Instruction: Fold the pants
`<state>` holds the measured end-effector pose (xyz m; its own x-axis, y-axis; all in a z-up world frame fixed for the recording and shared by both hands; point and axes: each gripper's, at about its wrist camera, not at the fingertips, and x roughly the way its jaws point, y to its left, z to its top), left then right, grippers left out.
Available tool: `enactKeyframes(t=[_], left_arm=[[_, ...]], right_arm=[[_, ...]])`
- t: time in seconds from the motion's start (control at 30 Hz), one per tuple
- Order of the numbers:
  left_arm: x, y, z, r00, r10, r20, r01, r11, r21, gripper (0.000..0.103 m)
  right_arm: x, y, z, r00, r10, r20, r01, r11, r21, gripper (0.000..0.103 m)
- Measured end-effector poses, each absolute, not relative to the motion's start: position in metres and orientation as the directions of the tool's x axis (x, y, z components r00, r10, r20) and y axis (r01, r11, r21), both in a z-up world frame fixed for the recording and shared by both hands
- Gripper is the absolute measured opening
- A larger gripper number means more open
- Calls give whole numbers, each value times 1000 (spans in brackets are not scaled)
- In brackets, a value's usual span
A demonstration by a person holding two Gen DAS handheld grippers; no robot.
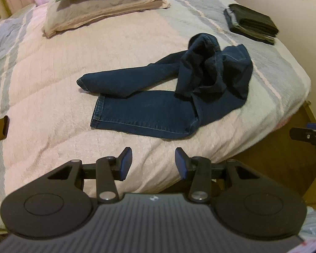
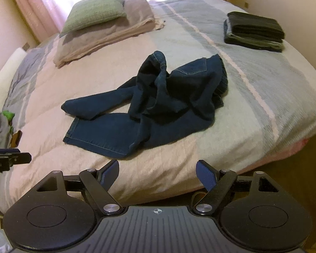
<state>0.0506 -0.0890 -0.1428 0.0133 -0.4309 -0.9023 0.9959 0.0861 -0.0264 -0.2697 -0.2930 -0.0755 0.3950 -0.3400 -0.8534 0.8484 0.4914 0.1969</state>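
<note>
Dark blue jeans (image 1: 149, 107) lie crumpled on the bed, one leg flat toward the near edge, the other leg crossed over it, the waist bunched up at the right. In the right wrist view the jeans (image 2: 149, 109) sit mid-bed. My left gripper (image 1: 153, 160) hovers open over the near bed edge, short of the jeans, nothing between its blue pads. My right gripper (image 2: 157, 169) is open wider, also over the near edge and apart from the jeans. The right gripper's tip (image 1: 309, 136) shows at the far right of the left view; the left one (image 2: 8, 158) shows at the left.
A pink and grey-blue striped quilt (image 1: 52, 80) covers the bed. Pillows (image 1: 103, 2) are stacked at the head. A pile of folded dark clothes (image 1: 252, 24) lies at the far right corner. Wooden floor (image 1: 284, 158) lies past the bed's right edge. Crumpled grey and green clothes (image 2: 0, 124) lie left.
</note>
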Motion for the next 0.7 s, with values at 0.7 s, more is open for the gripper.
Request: enactKeyframes(t=[0.7], left_arm=[[58, -134, -305, 36, -352, -935, 507, 813, -287, 60]], right_arm=[[-390, -582, -150, 481, -311, -820, 840, 432, 329, 78]])
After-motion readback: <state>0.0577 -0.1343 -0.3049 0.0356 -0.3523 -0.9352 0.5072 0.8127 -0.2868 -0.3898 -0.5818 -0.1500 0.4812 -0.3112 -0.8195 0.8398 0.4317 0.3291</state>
